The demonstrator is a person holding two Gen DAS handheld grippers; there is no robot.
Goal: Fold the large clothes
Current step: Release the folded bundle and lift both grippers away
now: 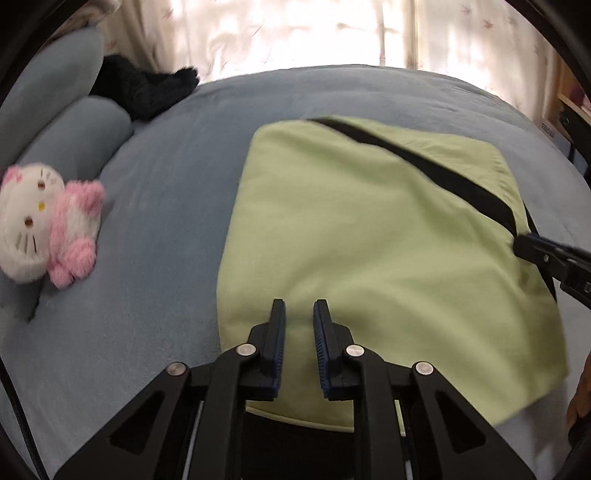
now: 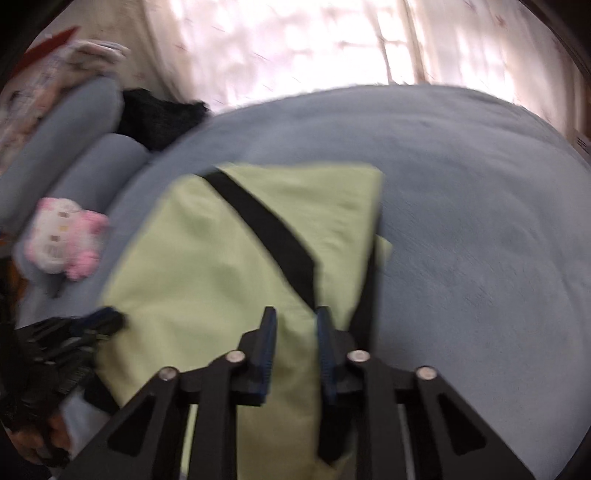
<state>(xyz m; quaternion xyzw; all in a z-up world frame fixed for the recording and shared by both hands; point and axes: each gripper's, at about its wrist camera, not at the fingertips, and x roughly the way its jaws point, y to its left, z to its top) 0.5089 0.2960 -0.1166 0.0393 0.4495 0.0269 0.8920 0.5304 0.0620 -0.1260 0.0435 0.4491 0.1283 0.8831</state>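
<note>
A light green garment [image 1: 351,240] with a black diagonal stripe [image 1: 424,166] lies folded into a rough rectangle on the blue bed [image 1: 166,221]. My left gripper [image 1: 300,314] hovers over its near left part, jaws a narrow gap apart, flat cloth showing between them. My right gripper [image 2: 295,325] is over the garment [image 2: 207,277] near its right edge, where the stripe [image 2: 273,236] ends, jaws also a narrow gap apart with green cloth in the gap. From the left wrist view the right gripper [image 1: 524,242] tips touch that edge. The right wrist view is blurred.
A pink and white plush cat [image 1: 48,221] lies at the left by blue pillows [image 1: 74,140]. A black fuzzy item [image 1: 144,88] sits at the far left corner. Pale curtains [image 1: 295,33] hang behind the bed. Bare blue cover [image 2: 480,240] spreads right of the garment.
</note>
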